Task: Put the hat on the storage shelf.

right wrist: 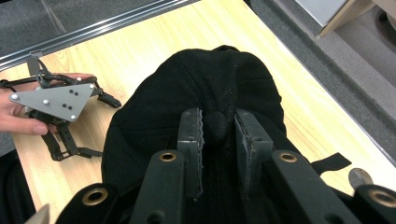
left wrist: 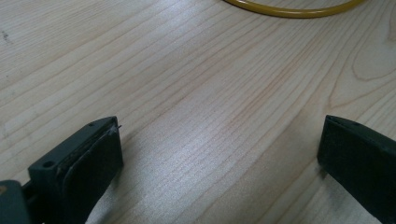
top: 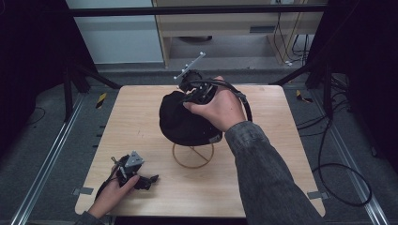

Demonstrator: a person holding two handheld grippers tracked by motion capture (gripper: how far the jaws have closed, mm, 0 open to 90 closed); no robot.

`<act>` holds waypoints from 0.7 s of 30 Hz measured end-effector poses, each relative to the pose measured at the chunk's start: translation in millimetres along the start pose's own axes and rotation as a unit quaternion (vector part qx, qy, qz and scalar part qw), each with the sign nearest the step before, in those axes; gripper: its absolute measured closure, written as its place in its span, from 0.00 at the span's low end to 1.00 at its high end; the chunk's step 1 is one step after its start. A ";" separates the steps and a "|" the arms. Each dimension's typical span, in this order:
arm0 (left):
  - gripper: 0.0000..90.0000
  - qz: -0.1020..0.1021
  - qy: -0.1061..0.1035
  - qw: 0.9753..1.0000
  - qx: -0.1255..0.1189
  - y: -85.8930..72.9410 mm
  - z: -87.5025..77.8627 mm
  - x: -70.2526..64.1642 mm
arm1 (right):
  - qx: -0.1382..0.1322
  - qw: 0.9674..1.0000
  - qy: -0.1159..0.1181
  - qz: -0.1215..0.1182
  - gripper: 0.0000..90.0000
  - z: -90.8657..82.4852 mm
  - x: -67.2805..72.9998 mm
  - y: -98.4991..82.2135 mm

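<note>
cap (top: 185, 119) sits on the yellow wire stand (top: 193, 156) mid-table, directly under your right gripper (right wrist: 219, 140), whose jaws pinch a fold of cloth at its crown, seemingly the top button. your left gripper (top: 141, 180) rests well apart near the table's (top: 263, 154) front-left edge, jaws spread, empty.

**What stays out of sight**

In the high view the black cap (top: 180, 119) covers the upper part of the yellow wire stand (top: 193, 156); how the stand meets the cap cannot be seen. The right hand (top: 217, 108) hides most of the right gripper (top: 192, 96), so its fingers cannot be made out there. In the left gripper view the stand's ring is cut off by the top edge, and both fingers (left wrist: 95, 154) run off the bottom. The small round thing (right wrist: 359, 177) at the surface's edge in the right gripper view is too partial to identify.
</note>
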State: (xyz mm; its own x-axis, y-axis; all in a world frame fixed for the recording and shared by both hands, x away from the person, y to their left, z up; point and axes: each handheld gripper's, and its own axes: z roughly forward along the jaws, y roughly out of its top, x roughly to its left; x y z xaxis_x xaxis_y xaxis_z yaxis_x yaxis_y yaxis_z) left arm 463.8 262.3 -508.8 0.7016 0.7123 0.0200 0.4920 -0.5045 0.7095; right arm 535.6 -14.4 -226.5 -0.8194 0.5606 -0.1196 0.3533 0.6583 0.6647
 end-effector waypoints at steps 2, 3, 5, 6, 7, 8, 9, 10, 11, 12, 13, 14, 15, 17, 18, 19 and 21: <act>0.00 0.000 0.000 1.000 0.000 0.0 0.0 0.0 | -0.001 1.000 0.002 0.001 0.82 0.9 0.3 -0.4; 0.00 0.000 0.000 1.000 0.000 0.0 0.0 0.0 | 0.001 1.000 0.003 -0.001 0.82 1.2 0.4 -0.6; 0.00 0.000 0.000 1.000 0.000 0.0 0.0 0.0 | 0.002 1.000 0.002 -0.001 0.81 1.8 0.8 -0.8; 0.00 0.000 0.000 1.000 0.000 0.0 0.0 0.0 | 0.001 1.000 0.002 -0.001 0.81 1.7 0.7 -0.8; 0.00 0.000 0.000 1.000 0.000 0.0 0.0 0.0 | 0.000 1.000 0.004 0.002 0.81 1.5 0.9 -0.7; 0.00 0.000 0.000 1.000 0.000 0.0 0.0 0.0 | 0.000 1.000 0.004 0.002 0.81 1.5 0.9 -0.7; 0.00 -0.001 0.000 1.000 -0.001 0.0 0.1 0.0 | 0.001 1.000 0.003 0.002 0.80 1.5 0.9 -0.8; 0.00 -0.001 0.000 1.000 -0.001 0.0 0.1 0.0 | 0.001 1.000 0.004 0.002 0.80 1.5 0.9 -0.7; 0.00 -0.001 0.000 1.000 -0.001 0.0 0.1 0.0 | 0.001 1.000 0.004 0.002 0.80 1.5 1.0 -0.7; 0.00 -0.001 0.000 1.000 -0.001 0.0 0.0 0.0 | 0.001 1.000 0.004 0.001 0.80 1.6 1.2 -0.6; 0.00 -0.001 0.000 1.000 0.000 0.0 0.0 -0.1 | 0.002 1.000 0.005 0.001 0.79 1.8 1.4 -0.6; 0.00 -0.001 0.000 1.000 -0.001 0.0 0.1 0.0 | 0.002 1.000 0.005 0.001 0.79 2.0 1.7 -0.7; 0.00 -0.001 0.000 1.000 0.000 0.0 0.0 0.0 | 0.003 1.000 0.006 0.000 0.79 2.4 1.9 -0.9; 0.00 -0.001 0.000 1.000 -0.001 0.0 0.1 -0.1 | 0.003 1.000 0.008 0.001 0.78 2.4 2.3 -1.3; 0.00 -0.001 0.000 1.000 -0.001 0.0 0.1 0.0 | 0.003 1.000 0.009 0.001 0.78 2.1 2.5 -1.5; 0.00 -0.001 0.000 1.000 -0.001 0.0 0.1 -0.1 | 0.003 1.000 0.010 0.000 0.77 2.0 2.6 -1.6; 0.00 -0.001 0.000 1.000 -0.001 0.0 0.1 0.0 | 0.002 1.000 0.011 -0.001 0.76 1.9 3.1 -2.1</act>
State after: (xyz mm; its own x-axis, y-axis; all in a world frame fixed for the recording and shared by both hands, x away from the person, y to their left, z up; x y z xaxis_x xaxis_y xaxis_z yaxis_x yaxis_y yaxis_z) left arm 463.8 262.2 -508.8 0.7006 0.7133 0.0195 0.4922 -0.5029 0.7105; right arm 533.2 -13.1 -229.7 -0.8295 0.5485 -0.1052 0.3534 0.6613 0.6616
